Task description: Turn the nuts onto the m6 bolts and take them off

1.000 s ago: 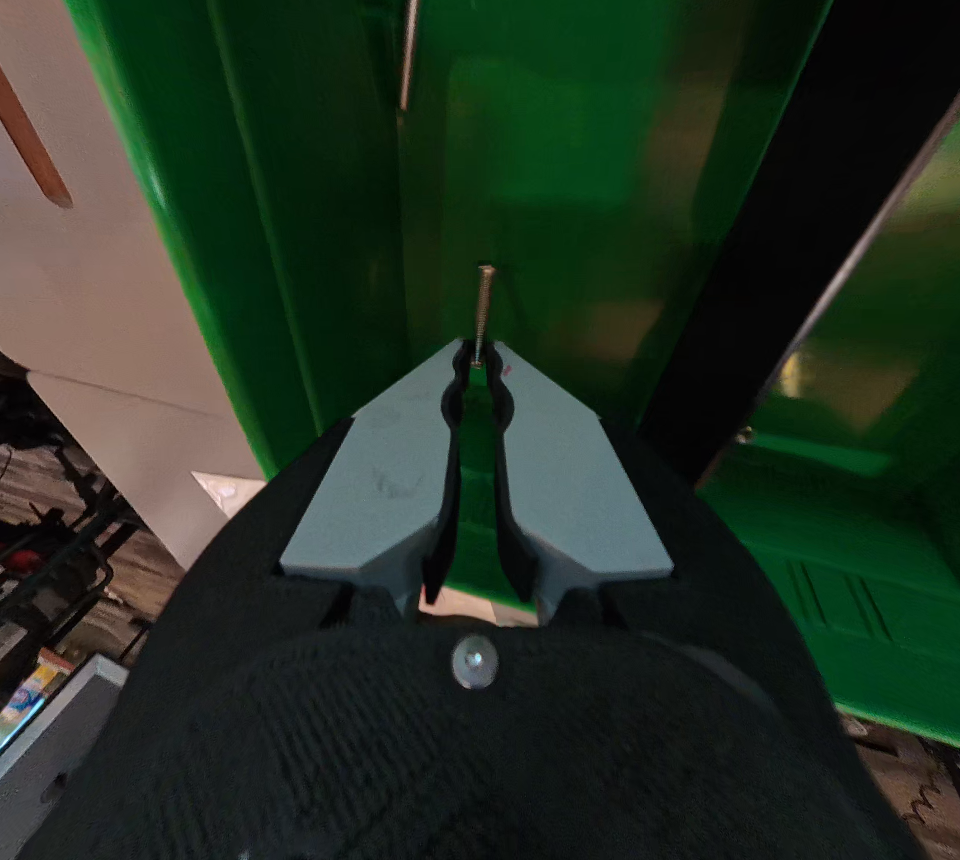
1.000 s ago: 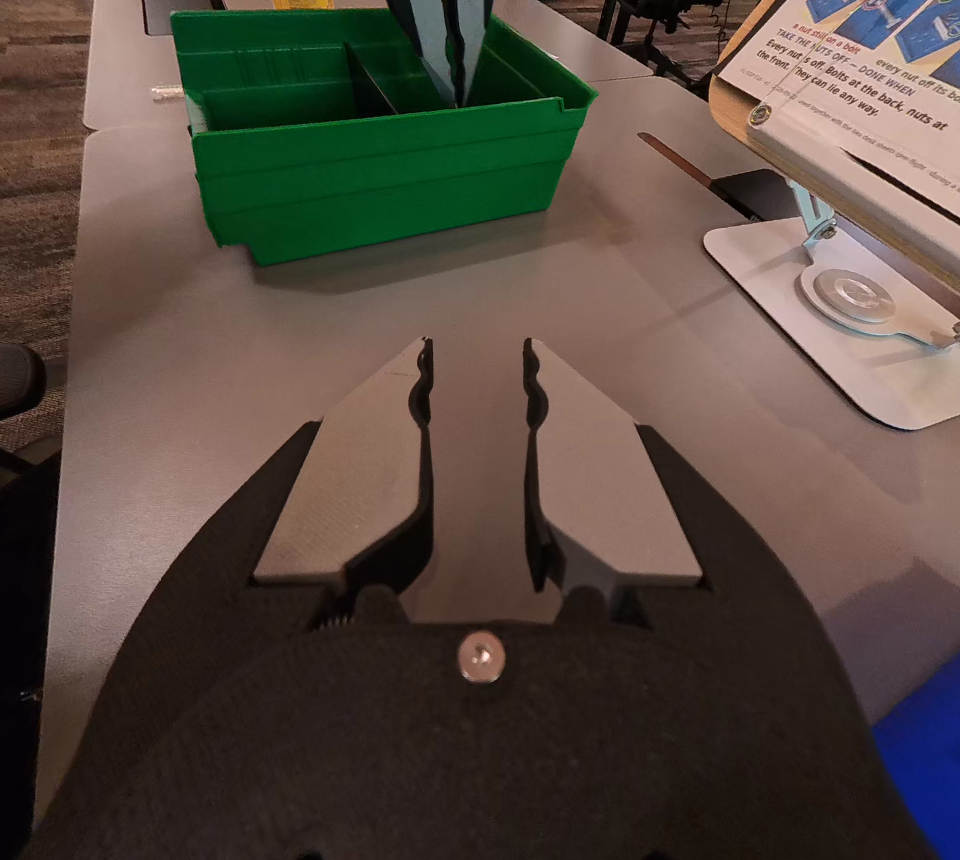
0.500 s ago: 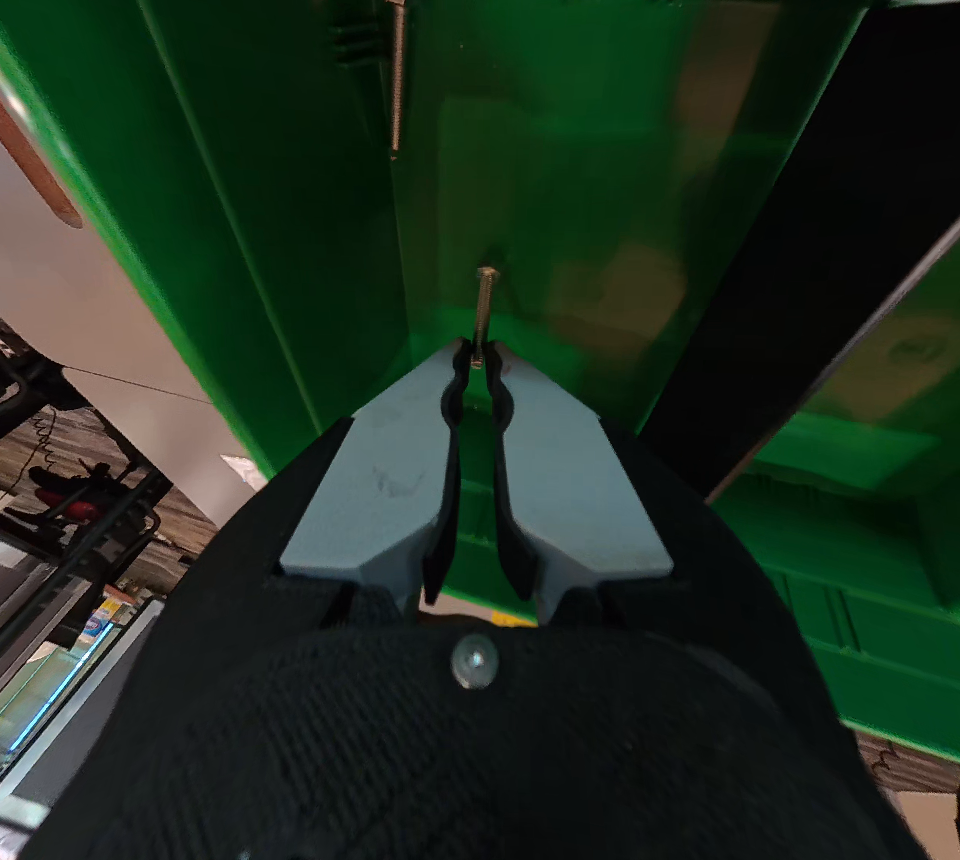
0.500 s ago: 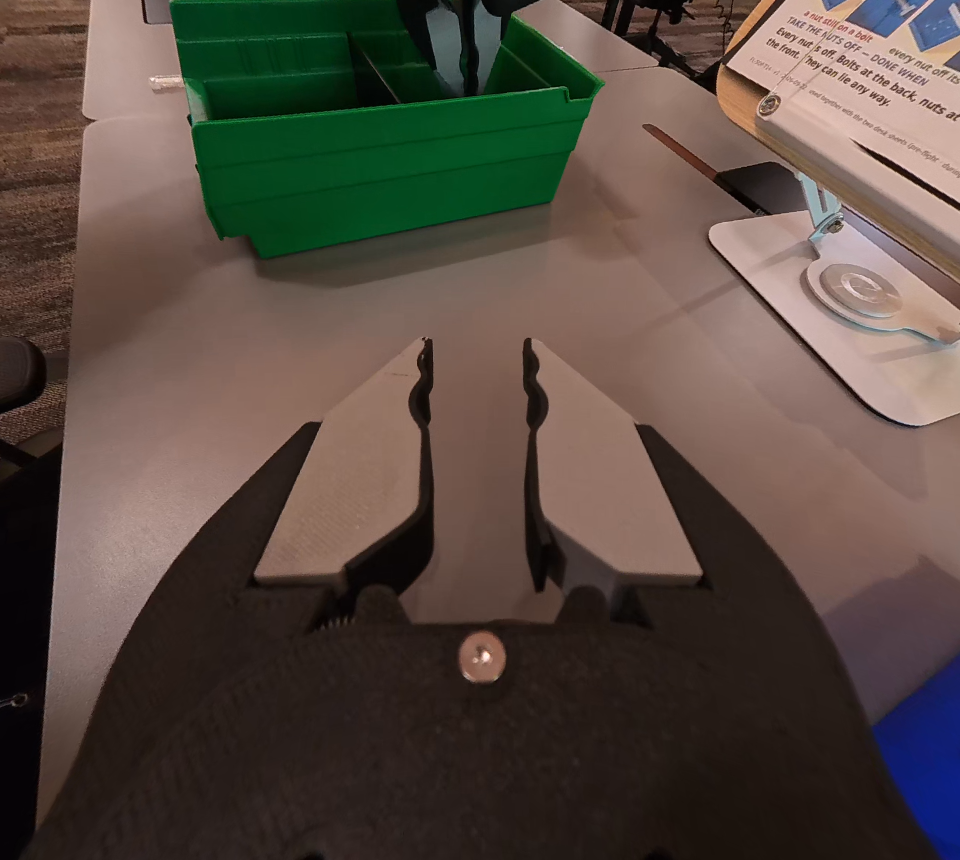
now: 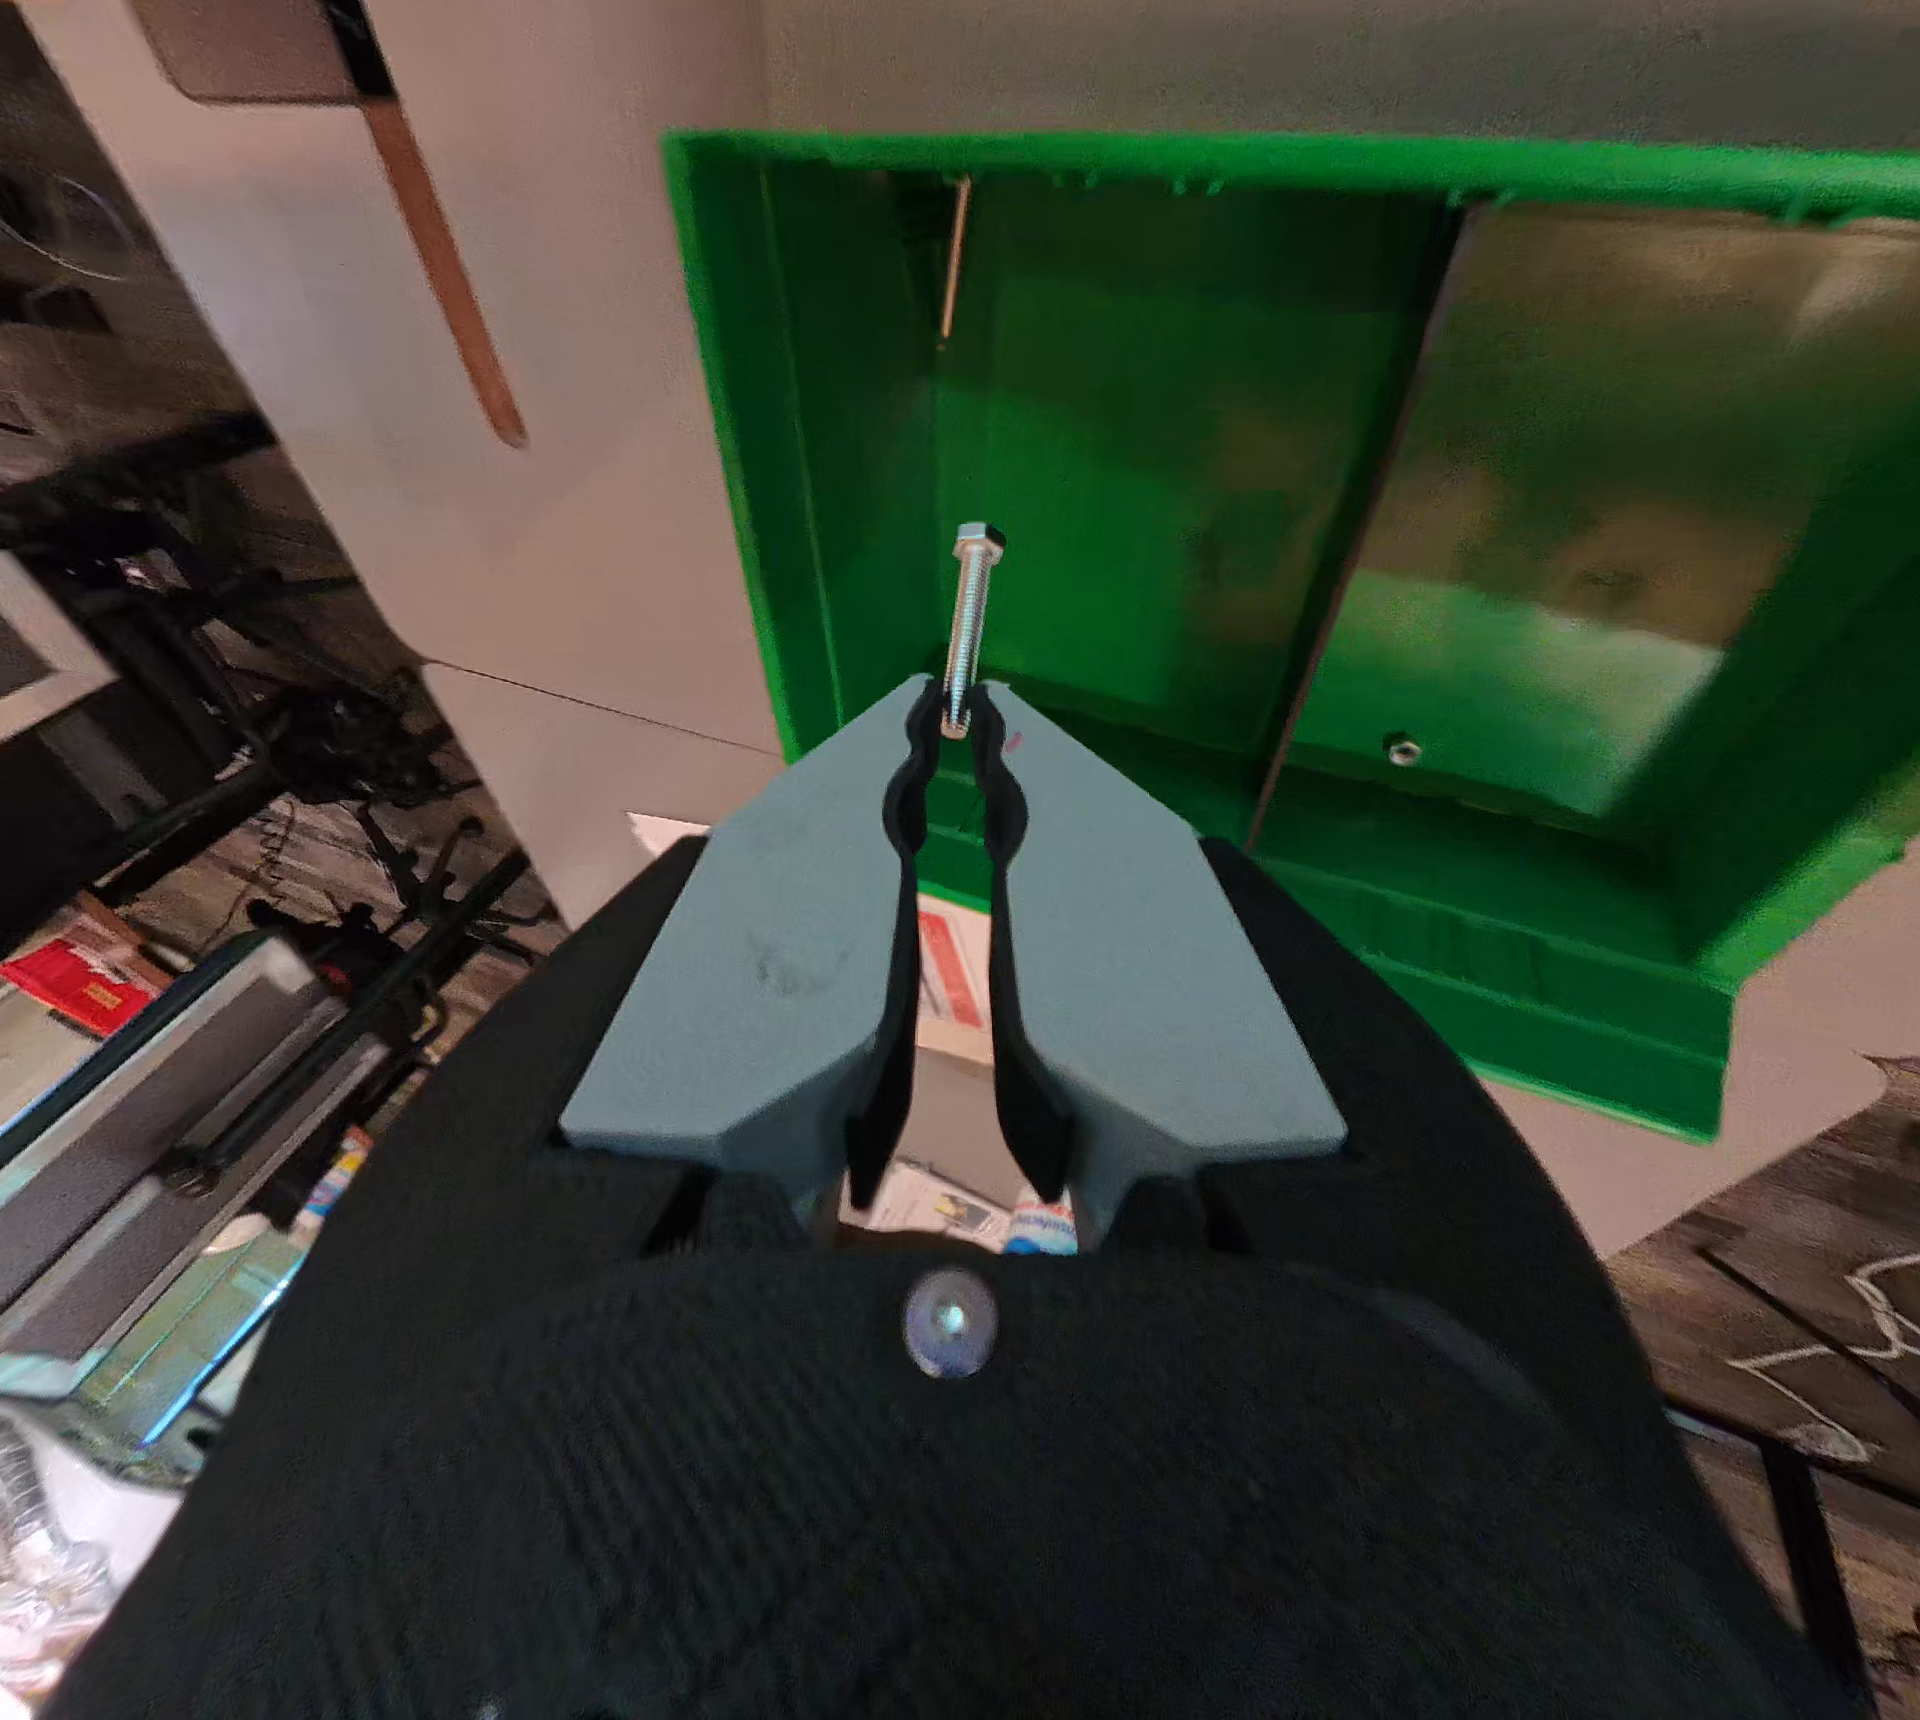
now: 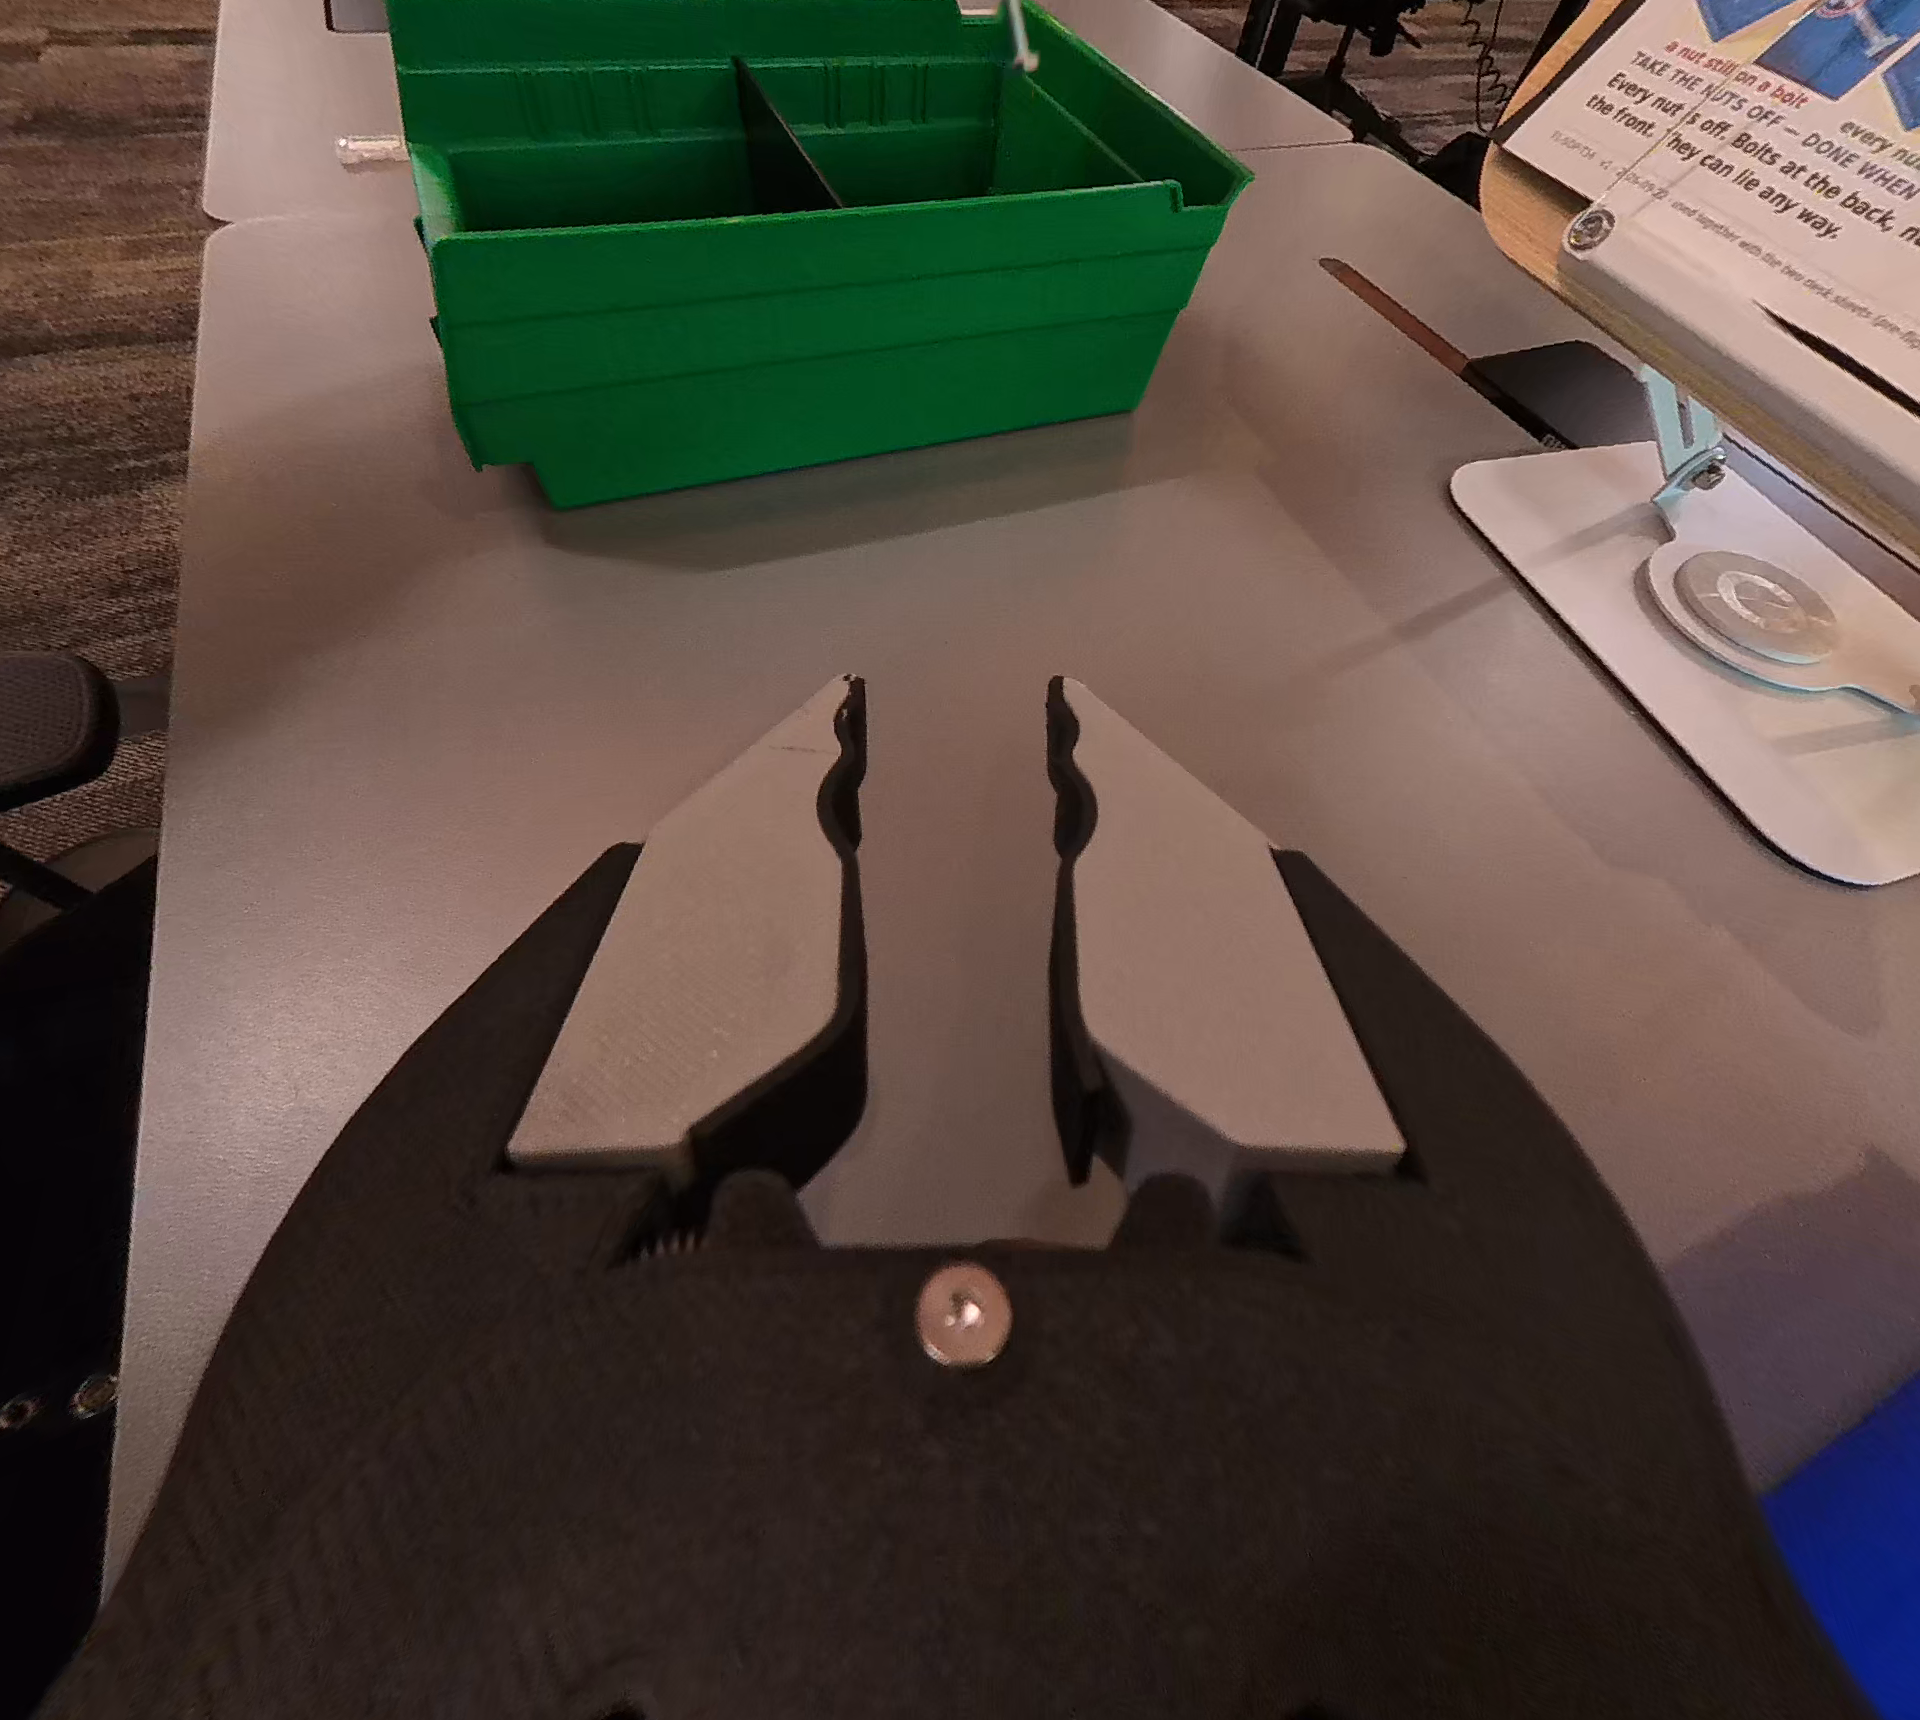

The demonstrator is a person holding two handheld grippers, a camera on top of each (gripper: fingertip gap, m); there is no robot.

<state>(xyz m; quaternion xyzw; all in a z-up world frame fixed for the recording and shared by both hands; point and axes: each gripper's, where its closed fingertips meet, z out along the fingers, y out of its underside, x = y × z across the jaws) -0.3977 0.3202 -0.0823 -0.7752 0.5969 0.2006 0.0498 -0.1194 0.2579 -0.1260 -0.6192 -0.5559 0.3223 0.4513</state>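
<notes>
The left gripper has its fingers pinched on the threaded tip of a bolt, head pointing away beyond the fingertips and above the green bin, probably so the shank stays free for a nut. A second bolt lies far ahead of the fingers against the bin's wall, and a nut sits right of them past the divider. The right gripper hovers over the desk, fingers apart and empty, likely ready to fetch that nut.

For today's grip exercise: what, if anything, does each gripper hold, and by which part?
The left gripper pinches a silver threaded steel bolt by its threaded tip, with the hex head pointing away. The right gripper is open and holds nothing.
</notes>
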